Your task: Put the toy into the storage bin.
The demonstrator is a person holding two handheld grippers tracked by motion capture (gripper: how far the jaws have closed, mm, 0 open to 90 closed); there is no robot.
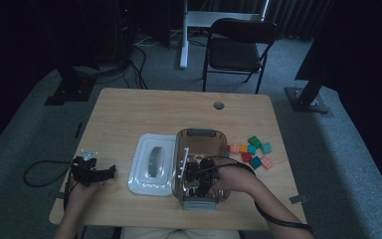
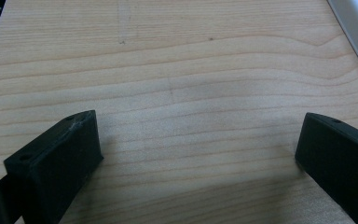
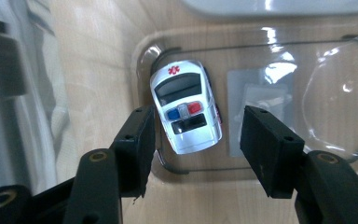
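**Toy car in the box: light, slick, take it by the flanks**

The toy car (image 3: 186, 106) lies on the floor of the clear box (image 1: 179, 149), near one end wall, wheels down as far as the right claw view shows. The right claw (image 3: 196, 149) hangs just over it inside the box, jaws apart w/ the car's rear end between them; the pads don't press on it, so nothing is held.

Handling, as a judgement: small hard-shelled toy, prob. light, stiff enough that a firm pinch won't dent it. The shell looks glossy, so pads may slip on the curved roof or nose. Best hold is across the two flat flanks, roughly mid-body, claw square to the car's length. It sits at an angle to the jaws now, so a squeeze could twist it or roll it on its wheels. The box wall is close on one side; little room for that jaw.

Looks: white body, dark windscreen, red star-like emblem on the bonnet, blue and red light bar on the roof, a dark panel behind it. Ambulance-style.

The left claw (image 2: 196, 154) rests over bare worktop (image 2: 177, 70), well apart from the box, jaws wide, nothing between. The white lid (image 1: 151, 164) lies beside the box; coloured blocks (image 1: 252, 152) sit at its other side.
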